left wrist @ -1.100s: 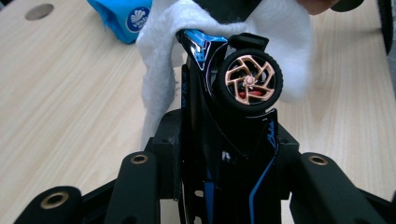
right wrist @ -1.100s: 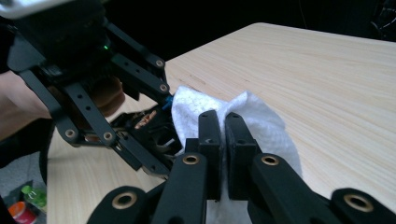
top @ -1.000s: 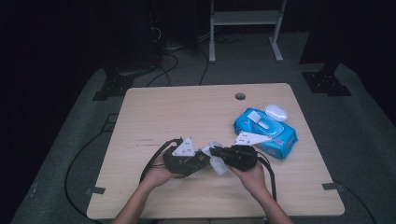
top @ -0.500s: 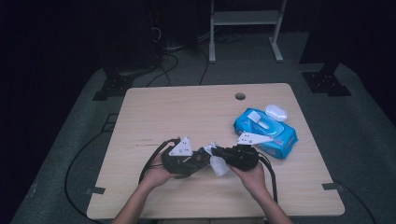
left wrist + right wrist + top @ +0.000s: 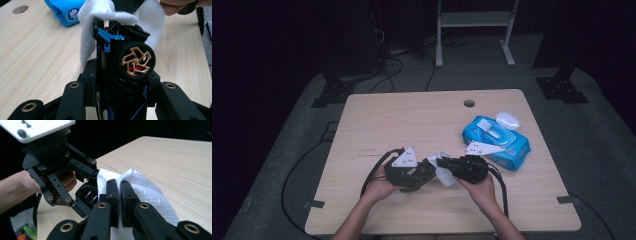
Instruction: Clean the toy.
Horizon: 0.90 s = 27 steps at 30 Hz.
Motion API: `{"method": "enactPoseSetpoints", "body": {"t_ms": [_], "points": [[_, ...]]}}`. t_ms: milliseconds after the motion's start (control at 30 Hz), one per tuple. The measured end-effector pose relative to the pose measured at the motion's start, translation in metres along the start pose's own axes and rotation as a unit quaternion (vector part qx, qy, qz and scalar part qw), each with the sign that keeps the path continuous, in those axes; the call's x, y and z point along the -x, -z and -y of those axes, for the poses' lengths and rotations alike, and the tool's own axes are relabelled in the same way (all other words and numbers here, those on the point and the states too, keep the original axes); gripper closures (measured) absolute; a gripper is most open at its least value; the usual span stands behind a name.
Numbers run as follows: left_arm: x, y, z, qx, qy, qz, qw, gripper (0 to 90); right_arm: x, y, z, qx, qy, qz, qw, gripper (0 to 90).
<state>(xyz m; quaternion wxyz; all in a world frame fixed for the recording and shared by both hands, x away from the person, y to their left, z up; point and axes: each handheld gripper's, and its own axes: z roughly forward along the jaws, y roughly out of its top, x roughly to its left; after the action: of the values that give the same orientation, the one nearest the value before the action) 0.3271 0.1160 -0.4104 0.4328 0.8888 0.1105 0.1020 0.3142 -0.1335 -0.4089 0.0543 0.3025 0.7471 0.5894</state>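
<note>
Toy car getting a wipe-down on the counter

Big wooden counter (image 5: 412,125), with a blue wipes pack (image 5: 504,142) off to the right and a small white case (image 5: 507,120) just behind it. Near the front edge the left gripper (image 5: 424,172) has its jaws clamped partway in on a black toy car (image 5: 120,65) with a gold-spoked wheel. The right gripper (image 5: 119,192) is squeezed nearly closed on a white wipe (image 5: 142,192), which is pressed against and draped over the car's end.
</note>
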Motion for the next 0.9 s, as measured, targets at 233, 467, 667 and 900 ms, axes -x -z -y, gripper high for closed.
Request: {"method": "enactPoseSetpoints", "body": {"t_ms": [233, 467, 667, 900], "points": [[-0.003, 0.006, 0.000, 0.014, 0.008, 0.000, 0.9999, 57.4, 0.016, -0.002, 0.014, -0.027, -0.026, 0.020, 0.9991, 86.3], [-0.002, 0.004, 0.000, 0.013, 0.006, 0.003, 0.9999, 57.3, 0.003, 0.000, 0.003, -0.004, -0.003, 0.006, 1.0000, 86.4], [-0.005, 0.006, 0.002, 0.015, 0.011, 0.009, 0.9998, 57.3, 0.014, -0.002, 0.016, -0.033, -0.011, 0.032, 0.9989, 86.4], [-0.005, 0.004, 0.002, 0.019, 0.014, 0.013, 0.9997, 57.3, -0.001, 0.005, -0.001, 0.004, 0.012, 0.011, 0.9999, 86.4]]}}
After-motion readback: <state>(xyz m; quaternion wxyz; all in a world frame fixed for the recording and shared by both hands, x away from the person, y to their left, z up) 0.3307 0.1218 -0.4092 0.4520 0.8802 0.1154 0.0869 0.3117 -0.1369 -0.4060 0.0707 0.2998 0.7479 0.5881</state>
